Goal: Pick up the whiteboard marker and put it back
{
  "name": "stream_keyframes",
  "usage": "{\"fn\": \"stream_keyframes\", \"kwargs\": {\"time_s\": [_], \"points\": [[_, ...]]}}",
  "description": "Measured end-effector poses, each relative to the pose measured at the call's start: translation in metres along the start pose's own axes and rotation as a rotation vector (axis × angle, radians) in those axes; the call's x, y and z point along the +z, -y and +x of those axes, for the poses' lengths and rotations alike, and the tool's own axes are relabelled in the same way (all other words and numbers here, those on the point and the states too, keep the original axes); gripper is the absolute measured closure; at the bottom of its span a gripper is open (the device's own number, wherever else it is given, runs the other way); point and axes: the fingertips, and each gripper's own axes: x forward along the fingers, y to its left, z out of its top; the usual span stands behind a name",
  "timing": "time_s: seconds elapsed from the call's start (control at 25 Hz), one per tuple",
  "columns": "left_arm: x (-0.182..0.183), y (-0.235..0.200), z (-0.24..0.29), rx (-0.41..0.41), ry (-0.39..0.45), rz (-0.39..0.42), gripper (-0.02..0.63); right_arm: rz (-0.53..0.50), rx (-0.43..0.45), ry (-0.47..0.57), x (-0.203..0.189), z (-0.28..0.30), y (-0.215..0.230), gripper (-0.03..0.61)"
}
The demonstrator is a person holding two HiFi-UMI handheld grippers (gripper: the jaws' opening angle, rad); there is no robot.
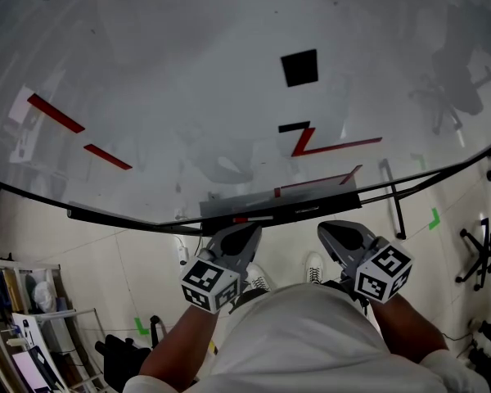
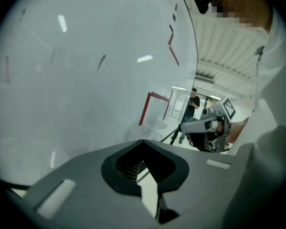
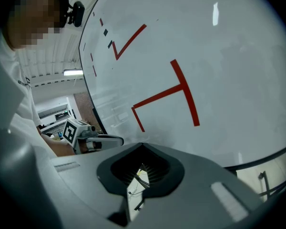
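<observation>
A whiteboard marker (image 1: 253, 218) with a red part lies on the grey tray (image 1: 311, 196) at the whiteboard's (image 1: 188, 72) lower edge. My left gripper (image 1: 245, 232) (image 2: 143, 141) hangs just below the tray, its tip right under the marker, jaws closed on nothing. To its right, my right gripper (image 1: 329, 231) (image 3: 142, 144) is at the same height, also shut and empty. Each gripper view shows the other gripper beside the board: the right gripper (image 2: 207, 125), the left gripper (image 3: 86, 135). The marker is hidden in both gripper views.
The board carries red lines (image 1: 327, 146) and black squares (image 1: 299, 67). Below it are a stand leg (image 1: 397, 207), a shelf (image 1: 24, 318) at the lower left, an office chair (image 1: 487, 256) at the right, and green floor marks (image 1: 434, 218).
</observation>
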Motion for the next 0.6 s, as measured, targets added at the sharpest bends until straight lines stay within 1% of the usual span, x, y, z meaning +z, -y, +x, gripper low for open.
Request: {"fn": "stream_keyframes", "kwargs": {"time_s": [0.08,0.16,0.4,0.6], "points": [[0.007,0.003,-0.008,-0.008,0.051,-0.055,0.597,0.000,0.004,0.006,0.003,0.000,-0.002,0.577],[0.007,0.007,-0.015,-0.005,0.074,-0.072,0.597,-0.002,0.009,0.011,0.006,0.000,-0.004,0.577],[0.005,0.006,-0.024,0.015,0.077,-0.073,0.597,0.000,0.005,0.010,0.006,0.004,-0.004,0.577],[0.009,0.007,-0.027,-0.005,0.094,-0.048,0.597,-0.001,-0.019,0.011,0.009,0.005,-0.008,0.577]]}}
